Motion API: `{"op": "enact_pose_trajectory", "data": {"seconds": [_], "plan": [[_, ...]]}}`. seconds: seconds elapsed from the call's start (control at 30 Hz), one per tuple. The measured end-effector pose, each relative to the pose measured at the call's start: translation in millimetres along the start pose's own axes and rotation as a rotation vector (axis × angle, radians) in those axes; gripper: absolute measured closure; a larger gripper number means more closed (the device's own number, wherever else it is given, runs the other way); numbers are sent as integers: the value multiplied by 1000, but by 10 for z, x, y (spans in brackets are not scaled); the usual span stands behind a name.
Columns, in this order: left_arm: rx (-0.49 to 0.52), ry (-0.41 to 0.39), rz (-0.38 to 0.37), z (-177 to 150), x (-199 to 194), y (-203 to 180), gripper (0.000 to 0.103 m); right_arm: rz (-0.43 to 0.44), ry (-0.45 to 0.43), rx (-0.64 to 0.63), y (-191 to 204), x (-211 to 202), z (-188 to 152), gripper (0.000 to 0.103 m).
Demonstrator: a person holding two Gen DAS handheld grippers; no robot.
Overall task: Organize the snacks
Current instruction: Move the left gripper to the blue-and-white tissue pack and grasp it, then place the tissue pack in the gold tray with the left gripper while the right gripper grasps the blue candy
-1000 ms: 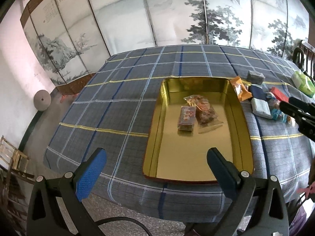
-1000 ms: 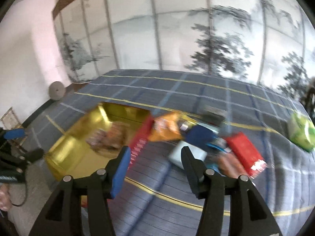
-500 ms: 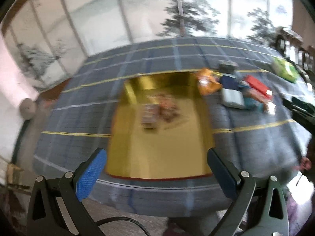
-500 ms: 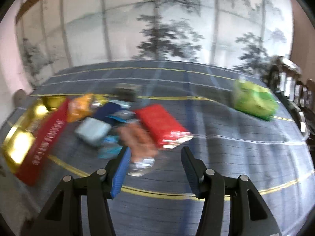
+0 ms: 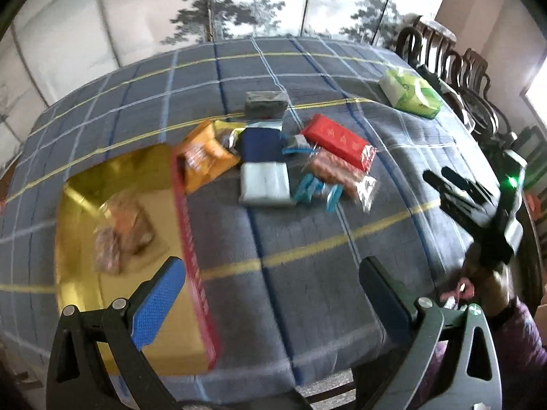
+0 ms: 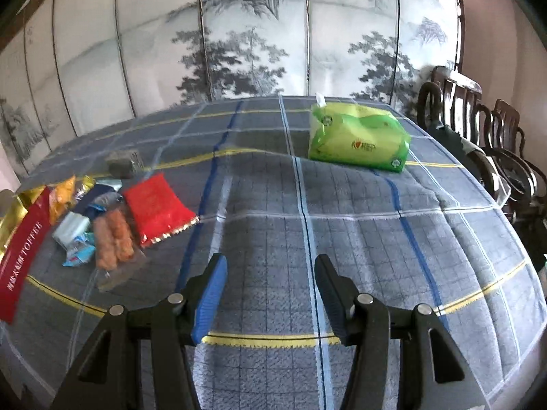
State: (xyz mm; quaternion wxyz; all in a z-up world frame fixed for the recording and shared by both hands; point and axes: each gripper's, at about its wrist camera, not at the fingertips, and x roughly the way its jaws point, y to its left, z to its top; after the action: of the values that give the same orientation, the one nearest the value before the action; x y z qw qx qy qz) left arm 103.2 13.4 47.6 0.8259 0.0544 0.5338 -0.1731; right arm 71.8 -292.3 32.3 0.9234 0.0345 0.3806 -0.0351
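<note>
While both grippers hang above a table w/ a blue-grey plaid cloth (image 6: pixel 359 239), neither holds anything. In the left wrist view, the left gripper (image 5: pixel 271 299) sits at bottom centre, jaws spread wide, nothing btwn them, only cloth below. The right gripper (image 6: pixel 270 288) at bottom centre of the right wrist view has jaws partly apart, empty, over bare cloth; it also shows as a dark blurred shape at the right edge of the left view.

Left wrist view, left side: a gold tray (image 5: pixel 75 273) w/ a red rim, holding two blurred clear snack bags (image 5: pixel 119 232). Just right of the tray, centre frame, a loose cluster of snacks: orange pouch (image 5: pixel 205 157) overlapping the tray's upper right edge, navy pack (image 5: pixel 261 145), pale blue-white pack (image 5: pixel 265 182) below it, red packet (image 5: pixel 336 143) to the right, clear bag of brown pieces (image 5: pixel 338 174) beside it, small blue wrappers (image 5: pixel 316 189) btwn, and a grey block (image 5: pixel 265 104) above. Upper right, well apart from the cluster: a green tissue pack (image 5: pixel 408 94). Dark wooden chairs (image 5: pixel 454 68) line the far right edge. A painted folding screen (image 6: pixel 256 41) fills the top of both views.
</note>
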Motion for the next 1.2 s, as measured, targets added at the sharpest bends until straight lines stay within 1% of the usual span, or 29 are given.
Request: {"op": "enact_pose_trajectory", "data": {"seconds": [0.07,0.13,0.17,0.2,0.23,0.3,0.37,0.43,0.53,0.63,0.7,0.77,0.8,0.83,0.87,1.0,1.13,1.2], "plan": [[-5,33,-26,147,154,3,7,25,-7,-12,24,-9,-4,47],[-15,70,-27,287,331,24,18,42,-19,-16,39,-35,-12,46],[-18,99,-25,363,446,39,21,57,-25,-16,34,-43,-12,46],[-26,120,-26,402,520,58,29,76,-30,-12,28,-53,-17,46],[-40,146,-37,445,620,90,33,88,-32,-3,9,-55,-16,45],[-56,181,-46,527,781,129,34,108,-33,15,-15,-82,-27,45],[-80,206,-26,599,924,189,34,133,-32,37,-56,-74,-22,45],[-84,214,-47,648,1001,224,33,151,-35,46,-75,-78,-23,45],[-68,226,-19,721,1112,236,33,174,-39,43,-64,-94,-34,45],[-42,247,-24,780,1238,218,33,188,-43,43,-65,-100,-29,44],[-17,256,1,818,1331,191,33,196,-47,48,-73,-105,-30,42],[11,235,24,846,1365,153,32,204,-47,56,-89,-104,-28,41],[26,220,48,850,1369,129,41,207,-46,59,-94,-105,-29,41],[48,192,80,853,1352,96,56,209,-44,61,-98,-100,-27,41],[53,181,79,857,1337,81,56,212,-43,63,-101,-96,-26,41],[2,179,86,788,1286,55,57,215,-38,69,-114,-84,-26,41],[-69,104,63,567,852,-18,57,221,-33,76,-132,-79,-24,41],[-103,80,43,463,630,-60,57,222,-26,70,-120,-69,-23,41]]}}
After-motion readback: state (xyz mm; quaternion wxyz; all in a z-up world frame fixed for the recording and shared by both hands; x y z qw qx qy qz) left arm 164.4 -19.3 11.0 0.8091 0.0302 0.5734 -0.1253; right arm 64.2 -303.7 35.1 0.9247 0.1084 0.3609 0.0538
